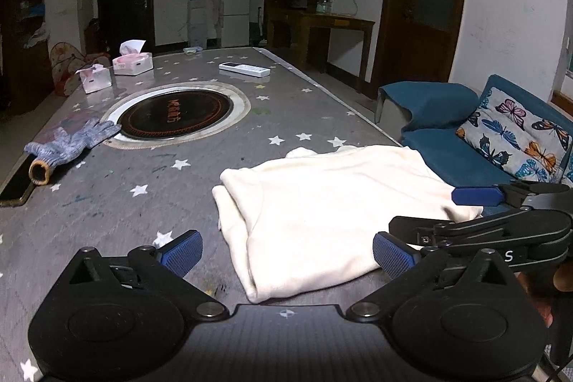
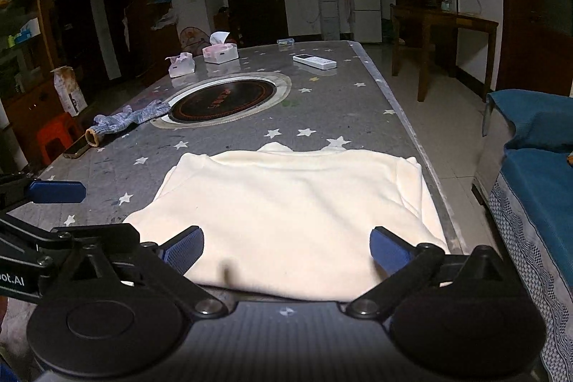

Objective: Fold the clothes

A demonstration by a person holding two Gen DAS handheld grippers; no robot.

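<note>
1. Lying folded on the grey star-patterned surface [image 1: 107,203], the cream fabric garment [image 1: 322,213] sits at the near right part, close to the surface's right edge; in the right wrist view it fills the near centre [image 2: 286,213].
2. Left claw [image 1: 286,253]: blue-padded fingers [image 1: 181,253] spread wide apart, nothing between them, near the garment's near-left corner. Cannot tell if the pads touch the cloth.
3. Right claw [image 2: 286,249]: fingers [image 2: 184,251] spread wide apart, straddling the garment's near edge, gripping nothing.
4. Right claw also shows in the left wrist view at far right [image 1: 465,213], just beside the garment's right side; left claw shows at the left edge of the right wrist view [image 2: 57,192].
5. Round black inset cooktop with a pale ring [image 1: 175,117] sits mid-surface, well apart from the garment.
6. Grey-blue knitted work glove [image 1: 68,145] lies just left of the cooktop, fingertips at its ring; a dark phone [image 1: 14,188] lies at its cuff.
7. Two pink-and-white tissue boxes [image 1: 132,61] and a white remote control [image 1: 243,68] sit at the far end.
8. Blue sofa with a butterfly-print cushion [image 1: 515,135] stands right of the surface.
</note>
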